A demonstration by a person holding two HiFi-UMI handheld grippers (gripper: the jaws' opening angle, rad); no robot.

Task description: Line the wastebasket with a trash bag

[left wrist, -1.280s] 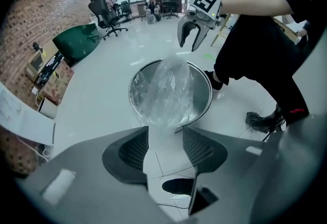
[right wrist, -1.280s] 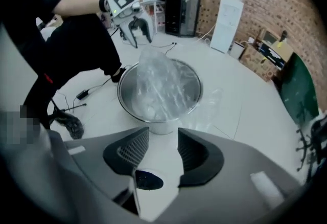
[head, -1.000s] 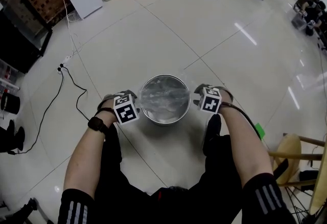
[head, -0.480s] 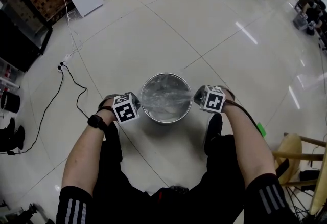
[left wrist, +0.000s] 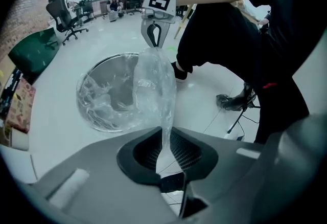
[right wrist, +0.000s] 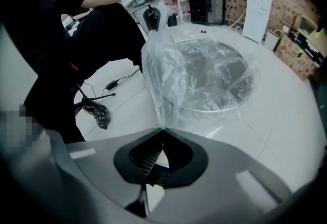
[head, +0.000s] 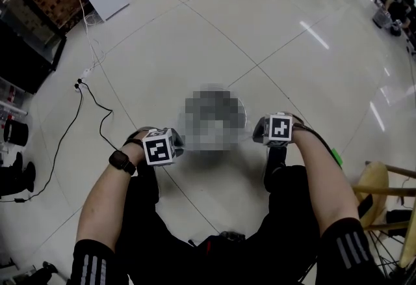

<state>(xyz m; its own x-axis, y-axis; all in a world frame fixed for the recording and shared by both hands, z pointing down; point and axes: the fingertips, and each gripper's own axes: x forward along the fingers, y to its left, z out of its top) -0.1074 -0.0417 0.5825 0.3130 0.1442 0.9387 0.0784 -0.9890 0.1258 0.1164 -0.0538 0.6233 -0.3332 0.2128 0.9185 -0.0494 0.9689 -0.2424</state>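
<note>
Well left of the left claw [head: 174,142], a black cable [head: 91,105] trails over the tiled floor [head: 260,30]. That claw's jaws are easing apart, yet we see clear film of the trash bag [left wrist: 156,85] pinched between them and drawn taut. Just right of it stands the steel wastebasket [left wrist: 110,90] (hidden from us in the head view), with the bag crumpled inside and one fold stretched across its mouth. Across the basket, the right claw [head: 260,131] has its jaws fully together on the bag's opposite edge. A dark shoe [head: 273,161] sits just beside this claw, toward the person, and a wooden stool [head: 374,189] stands farther right.
</note>
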